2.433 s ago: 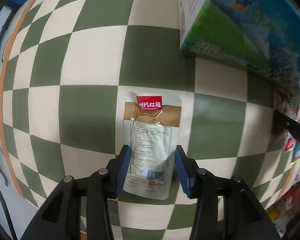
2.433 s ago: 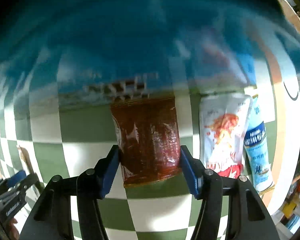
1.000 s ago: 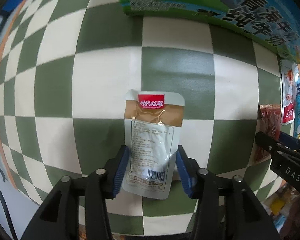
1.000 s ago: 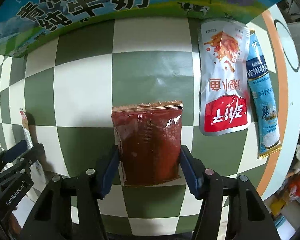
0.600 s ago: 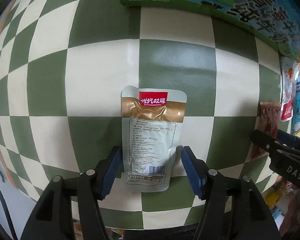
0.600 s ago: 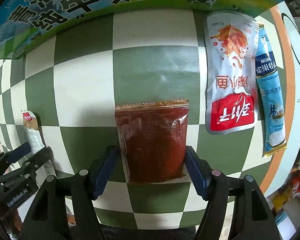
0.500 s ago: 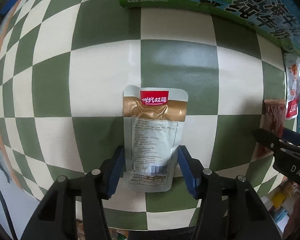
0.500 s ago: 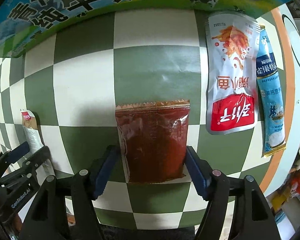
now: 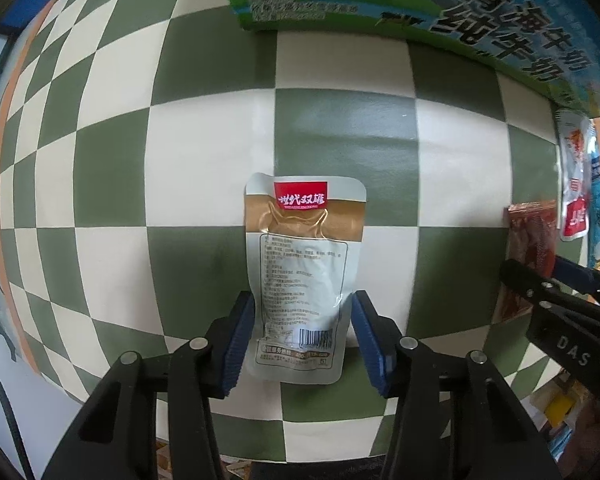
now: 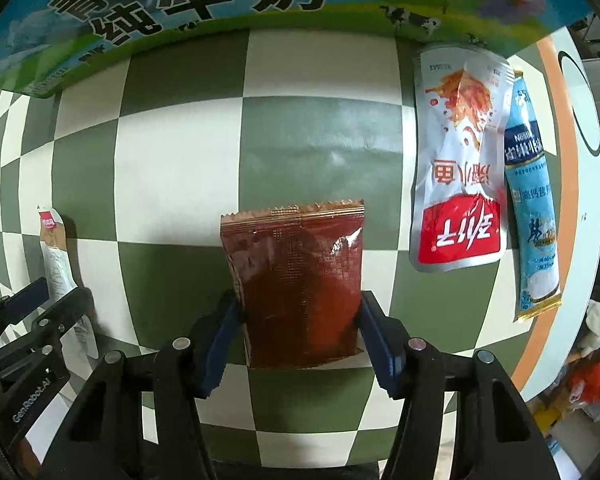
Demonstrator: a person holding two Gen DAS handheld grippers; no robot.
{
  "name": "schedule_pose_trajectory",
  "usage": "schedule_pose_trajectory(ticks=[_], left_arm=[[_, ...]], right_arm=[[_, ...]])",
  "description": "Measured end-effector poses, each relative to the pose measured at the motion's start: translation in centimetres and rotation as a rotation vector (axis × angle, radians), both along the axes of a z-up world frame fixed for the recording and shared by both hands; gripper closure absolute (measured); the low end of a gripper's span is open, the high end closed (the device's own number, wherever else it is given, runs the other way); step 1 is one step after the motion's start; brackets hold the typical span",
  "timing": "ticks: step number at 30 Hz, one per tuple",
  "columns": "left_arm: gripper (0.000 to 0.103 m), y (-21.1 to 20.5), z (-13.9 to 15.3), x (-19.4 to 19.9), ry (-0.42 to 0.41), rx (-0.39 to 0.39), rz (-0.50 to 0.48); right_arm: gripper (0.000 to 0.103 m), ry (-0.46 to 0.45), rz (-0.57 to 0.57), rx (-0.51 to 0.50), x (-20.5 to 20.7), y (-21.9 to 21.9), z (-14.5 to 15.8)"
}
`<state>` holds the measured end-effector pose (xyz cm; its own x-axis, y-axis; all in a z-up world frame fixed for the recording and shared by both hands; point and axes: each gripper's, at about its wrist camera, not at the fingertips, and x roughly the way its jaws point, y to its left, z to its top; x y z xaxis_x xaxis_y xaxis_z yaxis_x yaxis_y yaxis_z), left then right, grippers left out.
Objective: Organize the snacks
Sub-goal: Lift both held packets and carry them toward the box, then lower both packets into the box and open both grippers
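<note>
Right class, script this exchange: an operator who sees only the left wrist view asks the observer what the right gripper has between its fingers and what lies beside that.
Operator: I see only a sliver of red packet behind the right gripper. What is it?
Observer: A red-brown packet with a serrated far edge, flat on the checkered cloth. The right gripper has a blue pad against each side.
Operator: Is it gripped?
Observer: I cannot tell.
Operator: And beside it?
Observer: To its right is a white pouch with a red label, with a blue stick sachet against its far side.
</note>
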<state>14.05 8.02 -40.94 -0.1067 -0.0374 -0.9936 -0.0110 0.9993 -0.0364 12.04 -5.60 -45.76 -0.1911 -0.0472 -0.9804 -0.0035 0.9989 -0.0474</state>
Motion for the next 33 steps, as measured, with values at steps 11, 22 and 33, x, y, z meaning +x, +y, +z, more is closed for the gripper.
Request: schedule_pose_trajectory(ticks=[11, 22, 33], left_arm=[[0.057, -0.9, 1.9, -0.9, -0.046, -0.029, -0.013], [0.057, -1.2, 8.0, -0.3, -0.146, -0.119, -0.032], [0.057, -1.4, 18.0, 2.9, -0.300, -0.220, -0.050]], right_arm=[[0.041, -0.041, -0.006, 0.055, -0.5, -1.6, 3.2], [0.041, -0.110, -0.022, 0.197, -1.2, -2.7, 11.1], [0.041, -0.266, -0.057, 0.323, 1.0, -5.4, 22.0]])
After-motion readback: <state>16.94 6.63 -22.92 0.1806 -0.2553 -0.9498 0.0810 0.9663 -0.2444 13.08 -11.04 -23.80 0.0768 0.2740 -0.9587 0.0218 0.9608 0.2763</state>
